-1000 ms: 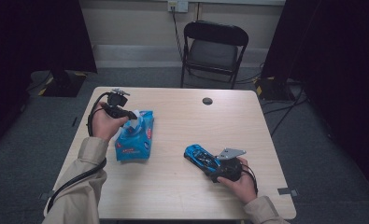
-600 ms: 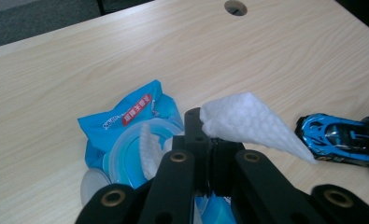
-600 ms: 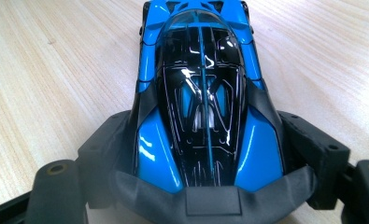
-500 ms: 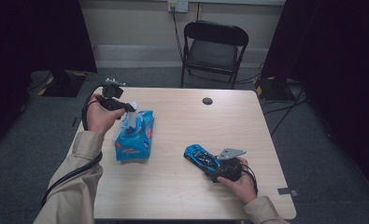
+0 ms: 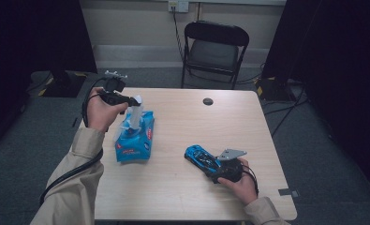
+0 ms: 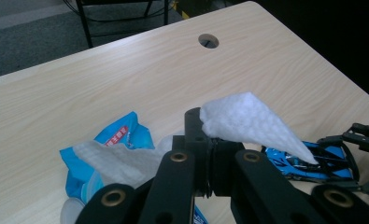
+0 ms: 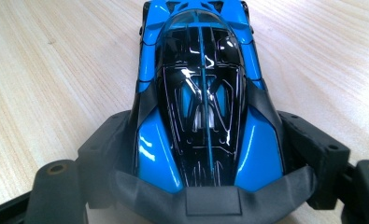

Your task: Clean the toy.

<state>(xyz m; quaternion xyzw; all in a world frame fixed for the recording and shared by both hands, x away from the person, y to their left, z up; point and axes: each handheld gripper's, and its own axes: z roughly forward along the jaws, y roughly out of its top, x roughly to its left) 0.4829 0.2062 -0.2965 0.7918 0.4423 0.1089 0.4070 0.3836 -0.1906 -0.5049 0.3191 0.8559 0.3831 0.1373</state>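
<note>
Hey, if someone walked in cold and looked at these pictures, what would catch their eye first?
Probably the white wipe pinched in the shut left gripper, drawn up out of the blue wipes pack on the left side of the table. Next, the glossy blue and black toy car, gripped at its sides by the right gripper near the table's front right.

A light wooden table with a round cable hole stands on grey carpet, a black folding chair behind it against a pale wall with a socket, dark curtains flanking both sides
</note>
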